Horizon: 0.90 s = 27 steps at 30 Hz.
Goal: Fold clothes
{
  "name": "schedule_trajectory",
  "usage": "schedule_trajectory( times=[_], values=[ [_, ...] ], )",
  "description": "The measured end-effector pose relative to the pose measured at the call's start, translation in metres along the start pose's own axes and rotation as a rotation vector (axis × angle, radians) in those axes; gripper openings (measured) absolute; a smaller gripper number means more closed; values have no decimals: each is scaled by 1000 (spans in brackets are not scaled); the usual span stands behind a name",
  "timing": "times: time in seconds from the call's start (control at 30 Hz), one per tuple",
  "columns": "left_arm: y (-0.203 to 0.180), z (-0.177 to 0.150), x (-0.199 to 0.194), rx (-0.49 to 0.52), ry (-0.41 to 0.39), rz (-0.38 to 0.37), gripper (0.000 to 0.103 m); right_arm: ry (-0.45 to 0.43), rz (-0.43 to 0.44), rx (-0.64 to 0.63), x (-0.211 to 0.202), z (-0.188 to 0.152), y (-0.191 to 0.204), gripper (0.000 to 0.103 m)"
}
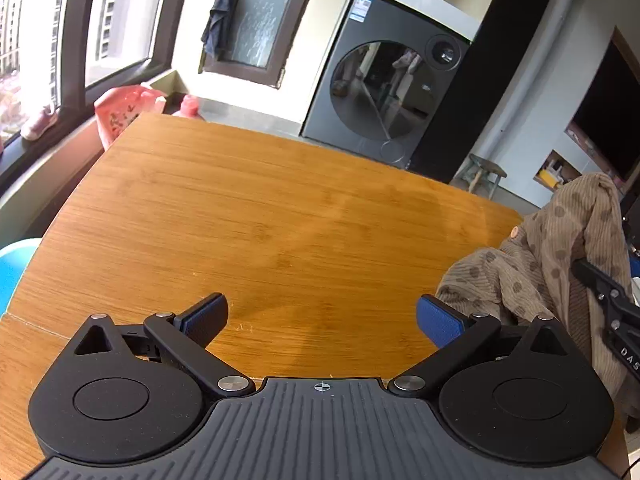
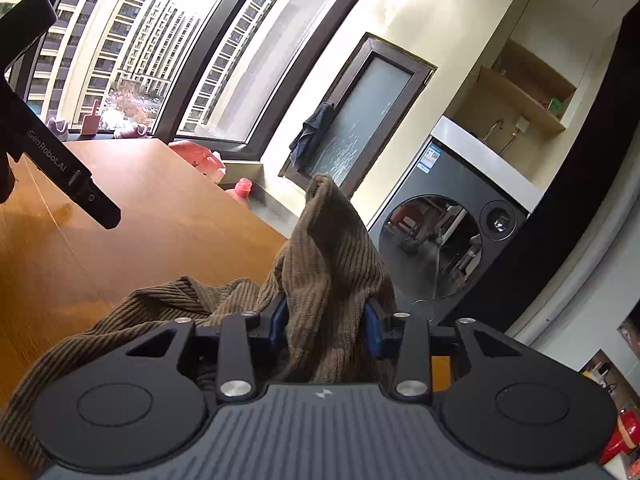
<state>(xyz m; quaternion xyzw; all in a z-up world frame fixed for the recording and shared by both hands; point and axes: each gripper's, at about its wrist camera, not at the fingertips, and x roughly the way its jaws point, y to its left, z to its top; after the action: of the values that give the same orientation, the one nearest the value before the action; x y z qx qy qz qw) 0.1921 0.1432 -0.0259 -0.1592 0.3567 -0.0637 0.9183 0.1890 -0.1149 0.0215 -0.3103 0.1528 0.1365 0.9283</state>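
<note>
Two grippers noted: right gripper [image 2: 326, 330] clamps the brown garment [image 2: 332, 248] lifted at the table [image 1: 260, 208] edge, while left gripper [image 1: 320, 316], wide and empty, has it just rightward.

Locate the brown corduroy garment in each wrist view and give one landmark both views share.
Left wrist: brown corduroy garment bunched at the right edge, on the wooden table's right end.
Right wrist: lower centre, pinched up in the right gripper, trailing left across the table.
Shared landmark: grey washing machine, behind the table.
</note>
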Motion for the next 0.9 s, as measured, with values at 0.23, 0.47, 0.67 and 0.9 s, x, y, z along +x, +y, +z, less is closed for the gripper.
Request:
schedule_trajectory(
  times=[0.23, 0.47, 0.67, 0.9],
  values=[
    [5, 15, -13, -60, -59, -83, 103, 18, 244, -113, 3, 19, 43, 12],
    [-24, 38, -31, -56, -70, -398, 103, 36, 339, -93, 20, -1, 104, 12],
    [-74, 39, 27, -88, 64, -634, 103, -66, 424, 32, -10, -3, 63, 53],
    [-64, 33, 81, -146, 152, -544, 103, -96, 359, 272, -47, -43, -37, 70]
  ],
)
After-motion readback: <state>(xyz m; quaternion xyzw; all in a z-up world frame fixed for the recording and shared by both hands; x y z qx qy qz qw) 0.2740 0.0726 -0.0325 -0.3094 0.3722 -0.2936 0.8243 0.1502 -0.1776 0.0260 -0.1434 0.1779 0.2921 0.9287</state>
